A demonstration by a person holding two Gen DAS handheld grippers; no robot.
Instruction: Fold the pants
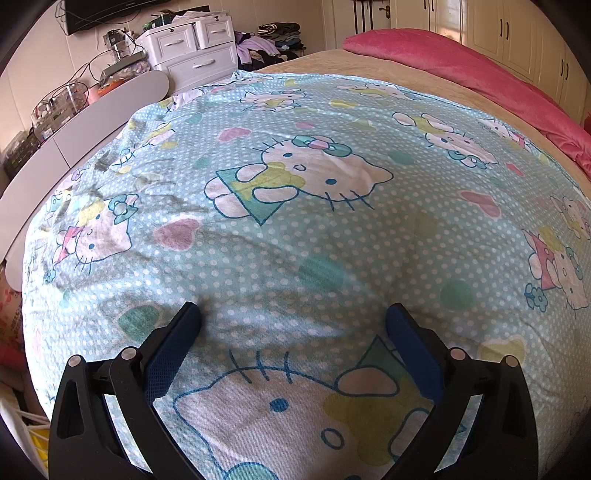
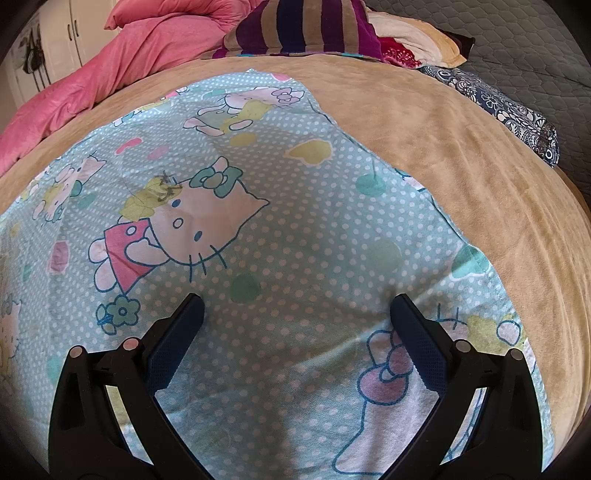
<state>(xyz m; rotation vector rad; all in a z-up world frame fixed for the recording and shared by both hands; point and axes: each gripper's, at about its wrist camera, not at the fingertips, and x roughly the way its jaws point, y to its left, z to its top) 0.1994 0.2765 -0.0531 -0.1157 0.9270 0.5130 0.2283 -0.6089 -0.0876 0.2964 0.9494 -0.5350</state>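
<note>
The pants [image 1: 295,221] are light blue with white dots and cartoon cat prints. They lie spread flat on the bed and fill most of both views. My left gripper [image 1: 293,314] is open, its blue-padded fingers [image 1: 173,347] low over the cloth with nothing between them. In the right wrist view the pants [image 2: 258,240] end at a slanting edge on the right, where the tan bedcover [image 2: 461,147] begins. My right gripper [image 2: 297,304] is open too, fingertips close to or touching the cloth.
A pink quilt [image 1: 480,74] lies along the far side of the bed. White drawers [image 1: 195,48] and a cluttered white ledge [image 1: 92,122] stand at the left. Striped and patterned pillows [image 2: 303,29] lie at the head of the bed.
</note>
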